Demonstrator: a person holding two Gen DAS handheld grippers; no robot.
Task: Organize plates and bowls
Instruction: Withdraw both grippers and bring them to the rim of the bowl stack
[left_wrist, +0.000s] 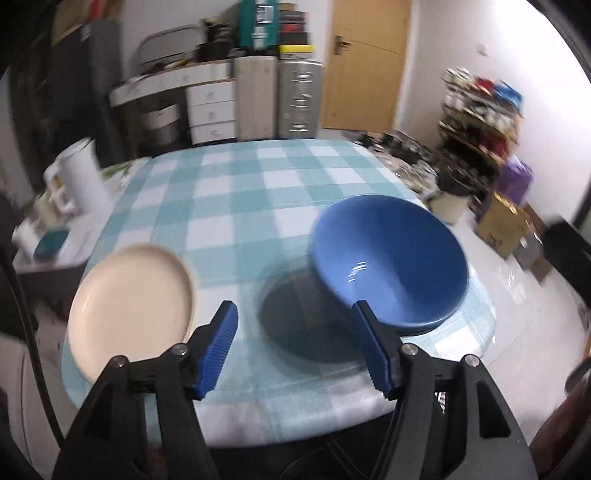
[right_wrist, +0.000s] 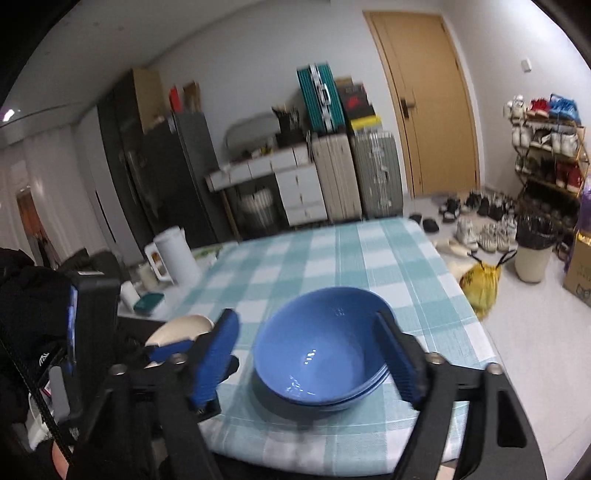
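Glossy blue ceramic bowls (right_wrist: 317, 354), nested, sit right of a cream round plate (left_wrist: 133, 306); both left gripper (left_wrist: 295, 314) and right gripper (right_wrist: 308, 332) gape wide, gripping nothing.

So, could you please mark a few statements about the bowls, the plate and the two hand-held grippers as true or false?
1. The blue bowls sit nested in a stack. True.
2. The cream plate lies inside the bowls. False: it sits apart, on the checked tablecloth near the edge.
3. The left hand-held gripper is open and holds nothing. True.
4. The right hand-held gripper is clamped on the plate. False: its jaws are open either side of the bowls.
5. The white jug stands on the checked cloth. False: it stands beside it.
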